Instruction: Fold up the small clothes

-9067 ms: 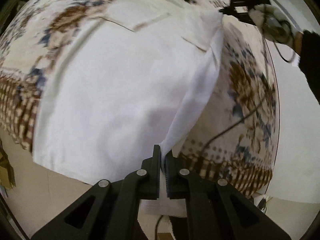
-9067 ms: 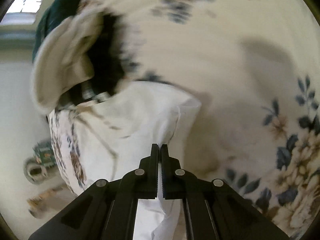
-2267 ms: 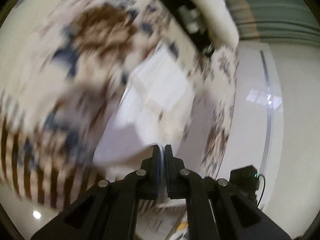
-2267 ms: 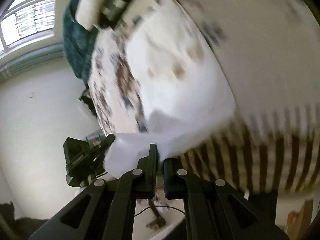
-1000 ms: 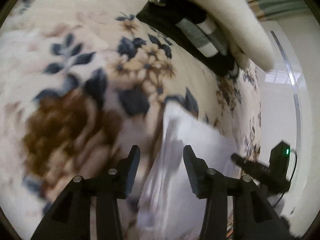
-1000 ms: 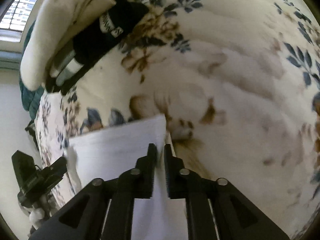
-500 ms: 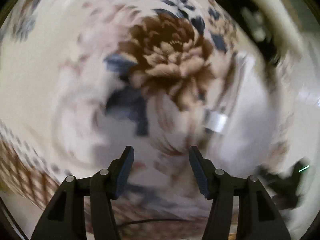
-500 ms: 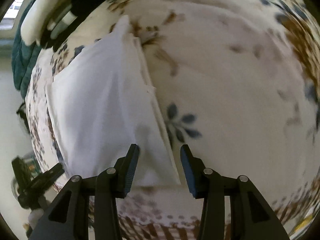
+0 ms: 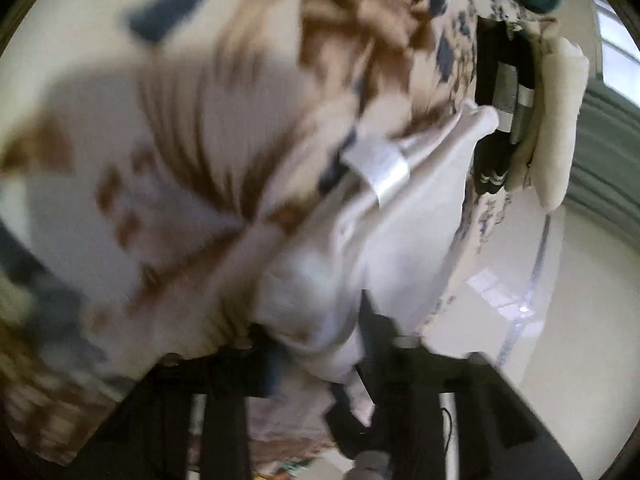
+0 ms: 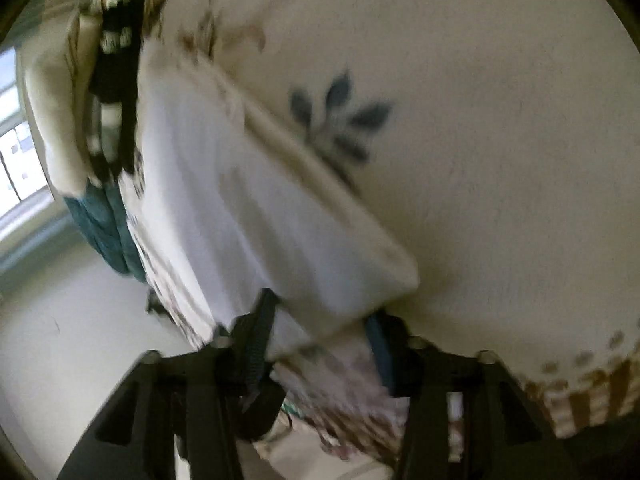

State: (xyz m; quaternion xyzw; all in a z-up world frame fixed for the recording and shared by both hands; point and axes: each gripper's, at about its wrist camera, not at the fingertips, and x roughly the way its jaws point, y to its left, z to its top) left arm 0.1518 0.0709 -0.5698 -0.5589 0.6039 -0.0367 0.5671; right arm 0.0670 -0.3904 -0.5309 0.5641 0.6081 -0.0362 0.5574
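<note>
Fingers [image 10: 260, 344] of the right gripper [image 10: 320, 344] are spread wide, the near corner of the white folded garment [image 10: 224, 200] sitting in the gap between them; contact with either finger cannot be confirmed through the blur. Fingers [image 9: 376, 344] of the left gripper [image 9: 308, 352] likewise stand apart, with a bunched white edge of the garment [image 9: 400, 240] lying between them; the left-hand finger is mostly hidden behind the cloth. Both views are motion-blurred. Garment lies on the floral bedspread [image 10: 480, 120], near the bed's edge, as a roughly rectangular folded stack; a grey-white label [image 9: 380, 168] shows on its upper side in the left view. Bedspread is cream with blue leaf [image 10: 340, 120] and brown flower [image 9: 360, 20] prints, and a brown checked border [image 10: 580, 396] at the hem. Beyond the garment, a dark striped clothing item [image 10: 116, 60] lies against a cream pillow-like bundle [image 9: 556, 120]. Teal fabric [image 10: 104, 220] hangs past that. Pale floor [image 9: 500, 300] and a window [image 10: 16, 152] are farthest.
</note>
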